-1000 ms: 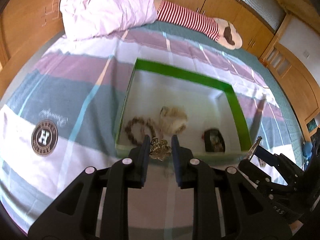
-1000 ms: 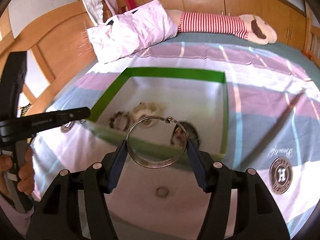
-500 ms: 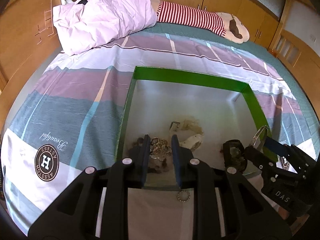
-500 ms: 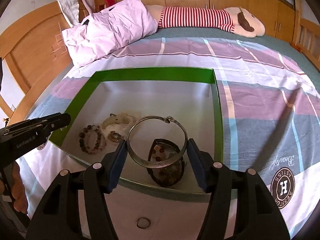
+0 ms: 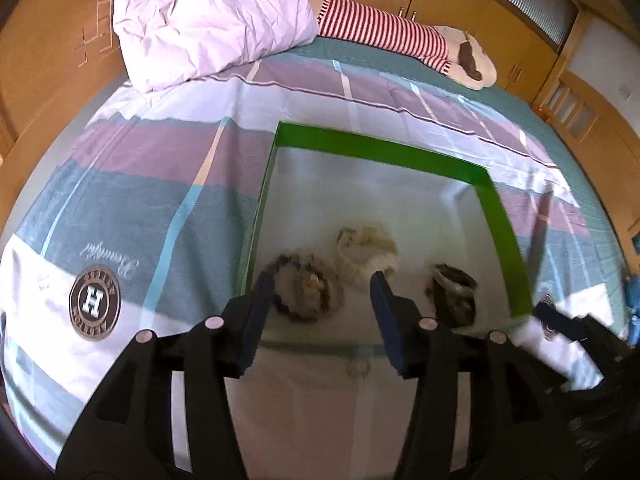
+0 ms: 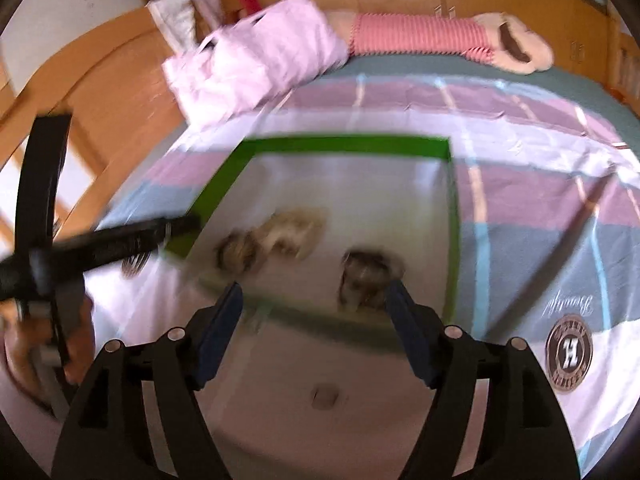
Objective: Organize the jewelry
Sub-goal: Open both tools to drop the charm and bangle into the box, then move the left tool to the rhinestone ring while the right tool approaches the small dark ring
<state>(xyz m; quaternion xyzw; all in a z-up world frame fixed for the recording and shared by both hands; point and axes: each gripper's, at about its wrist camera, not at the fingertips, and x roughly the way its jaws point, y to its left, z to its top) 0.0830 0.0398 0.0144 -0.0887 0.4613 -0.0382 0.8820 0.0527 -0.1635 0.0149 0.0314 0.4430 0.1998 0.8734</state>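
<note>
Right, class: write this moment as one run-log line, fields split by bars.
left gripper: opening, nothing between its fingers | right gripper: opening, nothing between its fingers | green-rimmed box: holds beaded bracelet, pale bracelet, dark piece

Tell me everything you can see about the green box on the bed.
The green box is a shallow, open rectangular tray, probably cardboard, with bright green walls and a pale white floor. It lies flat on the striped bedsheet, below the pink pillow. Three pieces of jewelry lie near its front edge: a dark beaded bracelet, a cream one and a dark one. Neither gripper touches it.
</note>
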